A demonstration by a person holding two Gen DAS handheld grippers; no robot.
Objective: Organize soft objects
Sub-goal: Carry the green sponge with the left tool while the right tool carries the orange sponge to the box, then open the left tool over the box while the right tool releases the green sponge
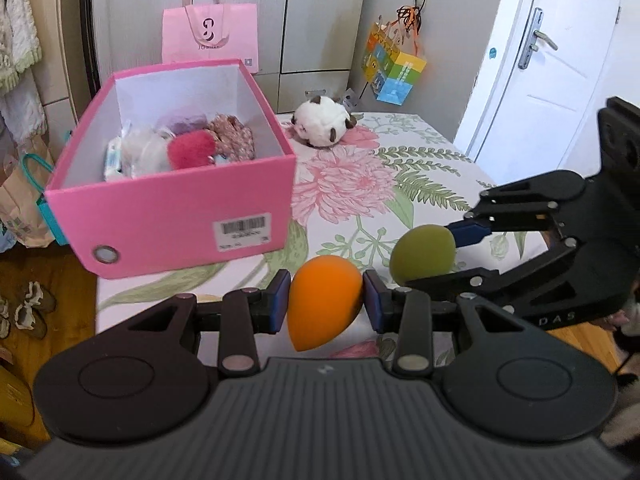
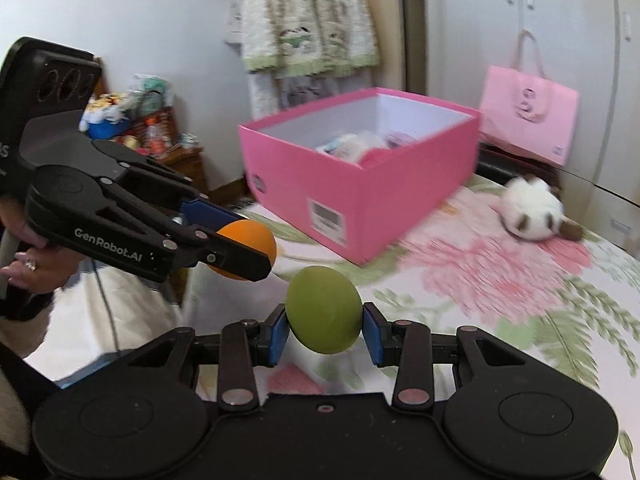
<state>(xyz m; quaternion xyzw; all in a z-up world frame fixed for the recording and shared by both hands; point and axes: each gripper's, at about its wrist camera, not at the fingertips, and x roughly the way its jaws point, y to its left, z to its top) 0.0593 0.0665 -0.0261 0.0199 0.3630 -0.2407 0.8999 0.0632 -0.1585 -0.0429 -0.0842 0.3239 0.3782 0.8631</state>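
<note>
My left gripper is shut on an orange egg-shaped sponge and holds it above the floral bed sheet. My right gripper is shut on an olive-green egg-shaped sponge. In the left wrist view the right gripper with the green sponge hovers just to the right. In the right wrist view the left gripper with the orange sponge is at the left. An open pink box with several soft items stands ahead; it also shows in the right wrist view.
A white and brown plush toy lies on the bed beyond the box, also in the right wrist view. A pink paper bag stands behind the box. A white door is at the right. Shoes and bags lie on the wooden floor at the left.
</note>
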